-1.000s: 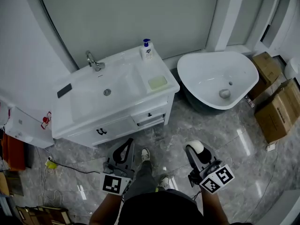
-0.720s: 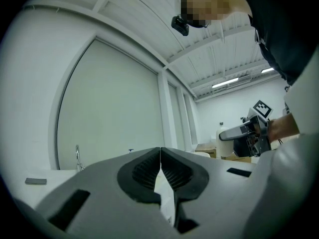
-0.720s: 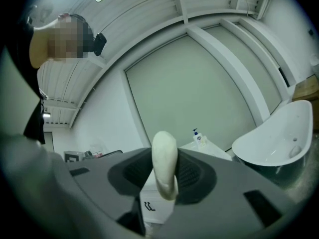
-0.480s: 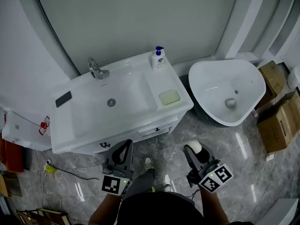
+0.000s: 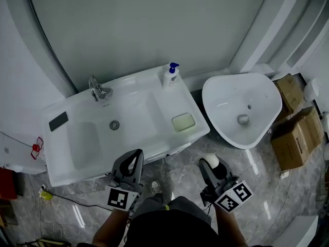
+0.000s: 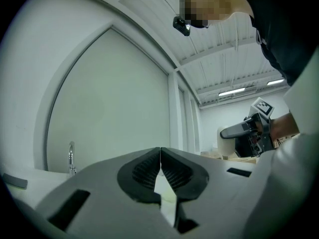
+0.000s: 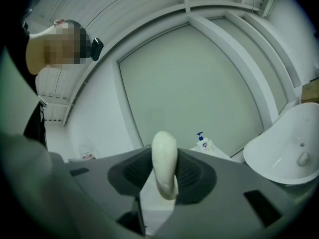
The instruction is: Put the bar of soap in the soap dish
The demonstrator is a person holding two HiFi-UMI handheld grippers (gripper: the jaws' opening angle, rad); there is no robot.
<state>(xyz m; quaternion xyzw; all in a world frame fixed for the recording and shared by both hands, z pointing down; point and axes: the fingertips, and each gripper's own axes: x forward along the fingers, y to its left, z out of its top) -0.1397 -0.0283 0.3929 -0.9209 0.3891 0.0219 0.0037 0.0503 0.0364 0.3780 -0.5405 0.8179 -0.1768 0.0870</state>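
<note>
1. Two tongs, two different states. Your right gripper [image 7: 163, 172] is clamped on the bar of soap [image 7: 164, 151]. Its pads press the broad faces, and the bar stands on edge and pokes out past the tips. Your left gripper [image 6: 160, 156] has its jaws closed together on nothing.
2. Treat the bar as rounded and probably slick. Squeezing harder could shoot it forward, so leave the clamp as it is and move smoothly, with no jerks.
3. Aim for the soap dish [image 5: 183, 122], the pale green tray at the right end of the vanity top [image 5: 77, 161], just right of the basin [image 5: 121, 125]. It sits nearer to you than the pump bottle [image 5: 172, 75] and looks empty. The soap is well apart from it, low in front of the cabinet.
4. Lift the right gripper clear of the counter's front edge before you go forward, since the dish lies close to that edge. Come in from the front, away from the white tub [image 5: 226, 94] on the right.
5. Bring the bar's lower edge down almost to the dish floor and lean it toward one broad face. Only then part the jaws, so that it tips flat and does not bounce out.
6. Park the left gripper in front of the basin, clear of the tap [image 5: 96, 89]. It is free to steady the dish if that slides.
</note>
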